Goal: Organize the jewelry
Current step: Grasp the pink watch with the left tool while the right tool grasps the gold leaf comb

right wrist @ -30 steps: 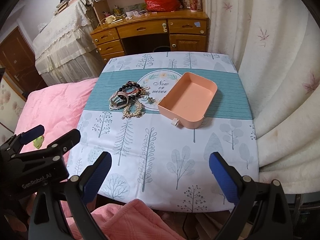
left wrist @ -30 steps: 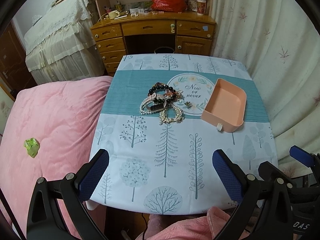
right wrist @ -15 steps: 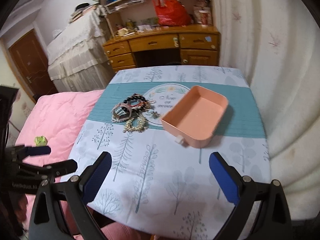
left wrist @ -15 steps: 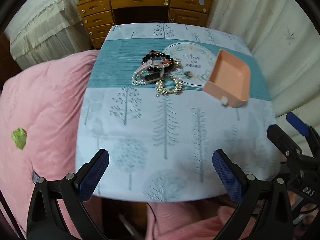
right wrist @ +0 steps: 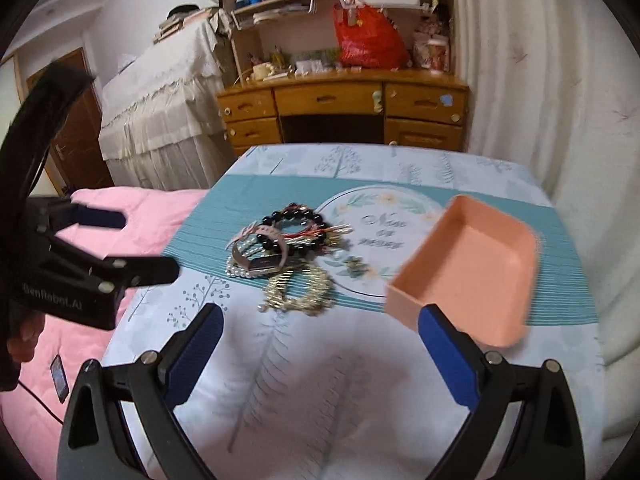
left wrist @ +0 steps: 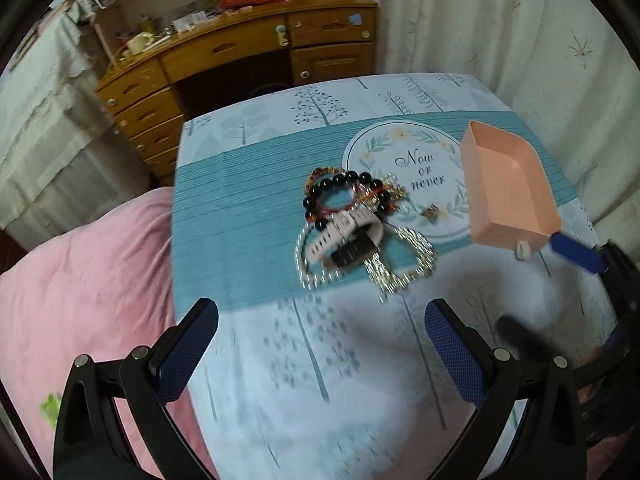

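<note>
A pile of jewelry point(left wrist: 360, 224) lies mid-table: a black bead bracelet point(left wrist: 344, 184), a pink-strapped watch point(left wrist: 348, 236), a pearl string point(left wrist: 312, 276), a gold chain bracelet point(left wrist: 404, 268) and a small charm point(left wrist: 430, 212). The pile also shows in the right wrist view point(right wrist: 288, 256). An empty peach tray point(left wrist: 504, 188) stands to its right, also in the right wrist view point(right wrist: 468, 276). My left gripper point(left wrist: 320, 348) is open and empty, just short of the pile. My right gripper point(right wrist: 320, 356) is open and empty, with its right fingertip point(right wrist: 436, 324) by the tray's near corner.
The table wears a tree-print cloth with a teal band point(left wrist: 240, 208). A pink bed point(left wrist: 80, 264) lies along the left. A wooden desk point(right wrist: 344, 100) stands behind the table and a white curtain point(right wrist: 560, 100) hangs on the right.
Both grippers have moved forward and lower over the table, so the jewelry and tray look closer. Both stay open and empty.
</note>
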Demonstrator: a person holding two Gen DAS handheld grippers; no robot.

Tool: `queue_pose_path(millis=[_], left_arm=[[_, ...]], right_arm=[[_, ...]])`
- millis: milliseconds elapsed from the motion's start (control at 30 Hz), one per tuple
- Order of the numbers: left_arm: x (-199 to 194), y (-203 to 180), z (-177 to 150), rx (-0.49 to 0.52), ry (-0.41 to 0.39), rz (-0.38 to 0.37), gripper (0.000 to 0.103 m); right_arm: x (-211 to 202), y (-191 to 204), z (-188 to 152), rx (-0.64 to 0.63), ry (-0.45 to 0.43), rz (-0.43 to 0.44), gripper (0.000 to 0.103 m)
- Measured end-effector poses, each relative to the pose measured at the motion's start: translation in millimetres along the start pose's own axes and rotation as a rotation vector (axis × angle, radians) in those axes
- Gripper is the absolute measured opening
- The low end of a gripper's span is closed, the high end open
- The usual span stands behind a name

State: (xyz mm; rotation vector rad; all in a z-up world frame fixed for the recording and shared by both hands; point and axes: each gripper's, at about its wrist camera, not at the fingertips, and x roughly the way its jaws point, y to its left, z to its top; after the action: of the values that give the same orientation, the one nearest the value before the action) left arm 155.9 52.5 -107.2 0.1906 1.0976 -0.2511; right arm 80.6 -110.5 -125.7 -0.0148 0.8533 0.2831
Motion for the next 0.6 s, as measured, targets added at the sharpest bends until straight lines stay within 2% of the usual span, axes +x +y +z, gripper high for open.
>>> queue_pose_path(millis=[167, 367, 533, 600], left_arm=[[31, 11, 12, 0.058, -0.060, -0.018, 0.101], [59, 4, 16, 0.168, -0.129, -0.060, 0.094], [83, -6, 22, 0.258, -0.132, -0.087, 0.081], [92, -7, 25, 0.272, -0.114, -0.110, 0.066]], right_arm=[[45, 24, 0, -0.014, 0.076, -0.044, 0.099], [85, 30, -5, 0.009, 0.144, -0.121, 0.099], [105, 36, -7, -0.026, 0.148, -0.160, 0.099], [111, 39, -7, -0.045, 0.146, -0.163, 0.099]])
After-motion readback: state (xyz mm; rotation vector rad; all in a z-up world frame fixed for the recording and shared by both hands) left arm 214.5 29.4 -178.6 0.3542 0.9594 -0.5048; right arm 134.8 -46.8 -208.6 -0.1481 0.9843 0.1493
